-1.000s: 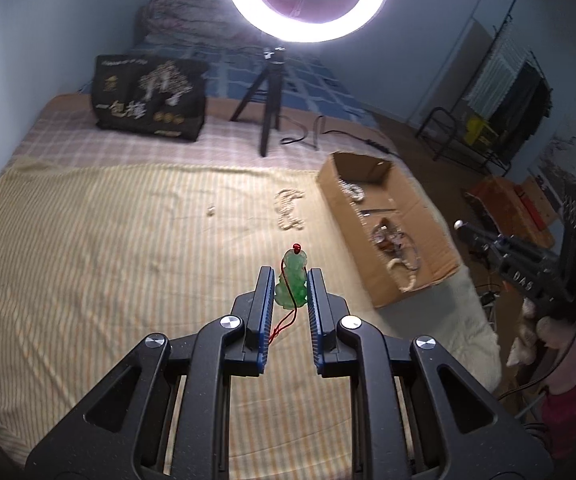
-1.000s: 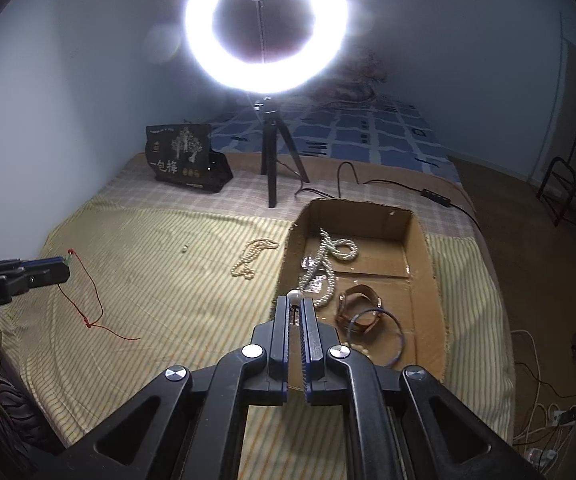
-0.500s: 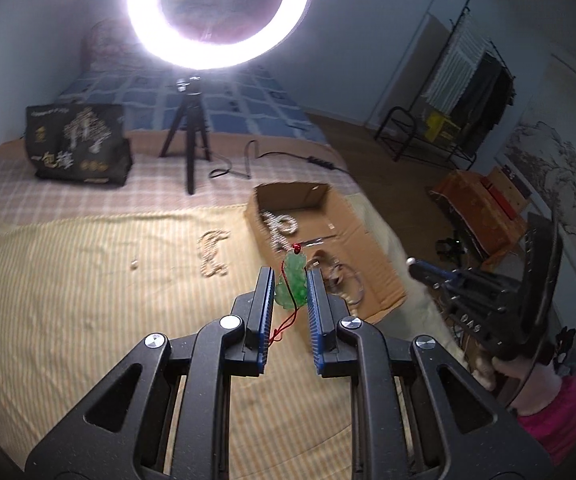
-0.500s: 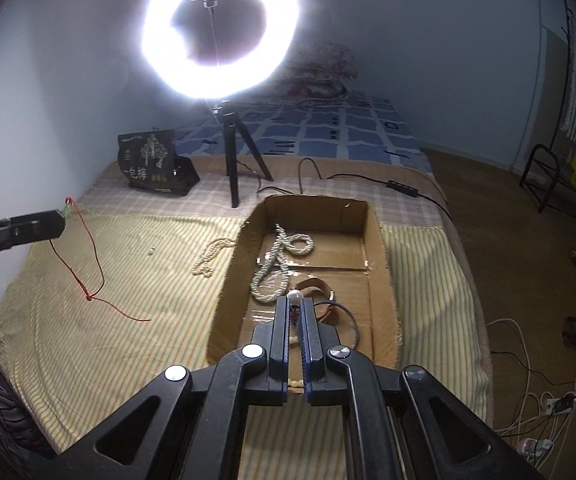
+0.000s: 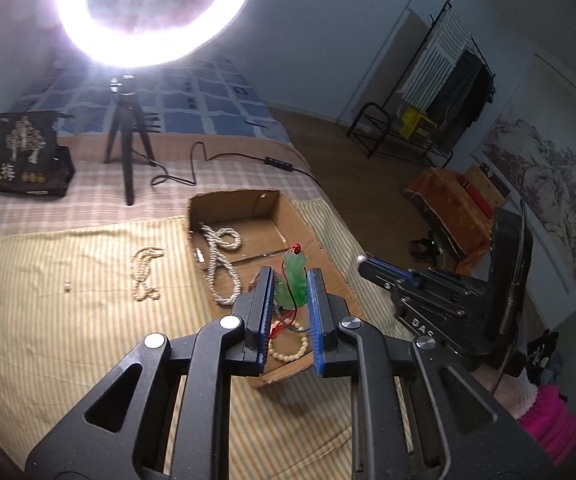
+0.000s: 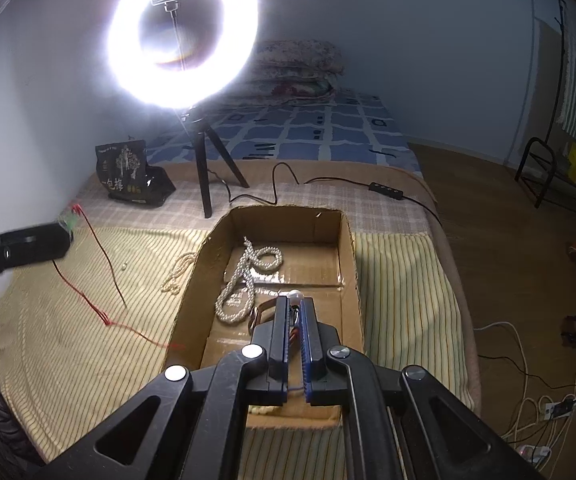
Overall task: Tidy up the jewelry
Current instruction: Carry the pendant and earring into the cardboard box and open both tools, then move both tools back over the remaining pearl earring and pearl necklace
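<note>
Jewelry is lying partly inside one open cardboard box (image 6: pixel 349 248) and partly on the striped yellow cloth (image 5: pixel 68 320) covering the bed. Inside the box, one long rope of pale beads (image 6: pixel 248 276) is coiling in loops over the floor of the box, one brown band (image 6: pixel 262 312) is resting just beside it, and one small bracelet of cream beads (image 5: pixel 288 350) is sitting near the box's front wall. Outside the box, on the cloth just beside its left wall, one thinner pearl strand (image 5: pixel 144 276) is lying bunched up, and one tiny pale bead (image 5: pixel 67 286) is sitting well apart from it, farther left.

Two grippers are showing. The left gripper (image 5: pixel 291 280) is clamping one green carved pendant (image 5: pixel 295 280) between its blue pads, above the near part of the box; the pendant's single red cord (image 6: pixel 96 280) is hanging from it and trailing down onto the cloth. The right gripper (image 6: pixel 295 308) is standing with its jaws pressed together, pinching one small white pearl-like bead (image 6: pixel 295 295) at the very tips, also over the box.

Behind the box, one lit ring light (image 6: pixel 182 36) is standing on one black tripod (image 6: pixel 204 168), and one dark printed bag (image 5: pixel 20 152) is standing on the checked sheet near the wall.
</note>
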Available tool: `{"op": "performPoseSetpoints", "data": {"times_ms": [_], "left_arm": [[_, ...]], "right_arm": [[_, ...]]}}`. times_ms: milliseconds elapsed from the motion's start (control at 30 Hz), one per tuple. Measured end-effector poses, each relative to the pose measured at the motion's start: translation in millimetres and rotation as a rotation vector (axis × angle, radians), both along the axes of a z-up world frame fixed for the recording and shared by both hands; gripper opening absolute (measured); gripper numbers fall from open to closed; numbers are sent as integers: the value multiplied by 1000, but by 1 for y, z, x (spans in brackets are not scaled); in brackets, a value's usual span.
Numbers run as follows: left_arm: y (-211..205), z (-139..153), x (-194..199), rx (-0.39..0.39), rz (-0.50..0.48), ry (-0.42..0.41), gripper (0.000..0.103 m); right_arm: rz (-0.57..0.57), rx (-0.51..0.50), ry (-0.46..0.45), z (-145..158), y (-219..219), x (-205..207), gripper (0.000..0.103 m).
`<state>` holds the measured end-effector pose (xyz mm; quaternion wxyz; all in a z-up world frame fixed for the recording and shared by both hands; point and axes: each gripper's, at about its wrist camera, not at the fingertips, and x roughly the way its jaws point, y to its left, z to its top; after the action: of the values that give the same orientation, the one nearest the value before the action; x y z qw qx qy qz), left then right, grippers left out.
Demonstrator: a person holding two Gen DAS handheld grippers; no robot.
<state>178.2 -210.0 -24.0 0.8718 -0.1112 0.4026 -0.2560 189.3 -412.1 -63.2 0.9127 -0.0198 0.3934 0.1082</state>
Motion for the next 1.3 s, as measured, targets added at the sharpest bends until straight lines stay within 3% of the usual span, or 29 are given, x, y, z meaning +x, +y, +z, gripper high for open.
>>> {"op": "performPoseSetpoints", "data": {"times_ms": [800, 833, 900, 1000, 1033, 1100, 1200, 1300], "left_arm": [[-33, -58, 20, 67, -31, 79, 15], [-33, -59, 20, 70, -32, 80, 15], [-33, -58, 21, 75, -36, 82, 15], [-33, -60, 20, 85, -34, 85, 16], [-33, -60, 20, 88, -34, 88, 18], [-33, -61, 20, 90, -33, 89, 39], [-31, -62, 17, 103, -28, 83, 41], [-29, -64, 15, 117, -28, 87, 43]], "right_arm": [[19, 15, 41, -33, 5, 51, 3], [16, 17, 44, -34, 5, 52, 5], [10, 23, 44, -34, 4, 52, 27], [1, 25, 41, -34, 4, 53, 31], [-4, 25, 42, -34, 3, 53, 31], [-14, 24, 39, -33, 3, 53, 46], [-37, 25, 18, -29, 1, 51, 67], [-54, 29, 3, -25, 0, 48, 77]]}}
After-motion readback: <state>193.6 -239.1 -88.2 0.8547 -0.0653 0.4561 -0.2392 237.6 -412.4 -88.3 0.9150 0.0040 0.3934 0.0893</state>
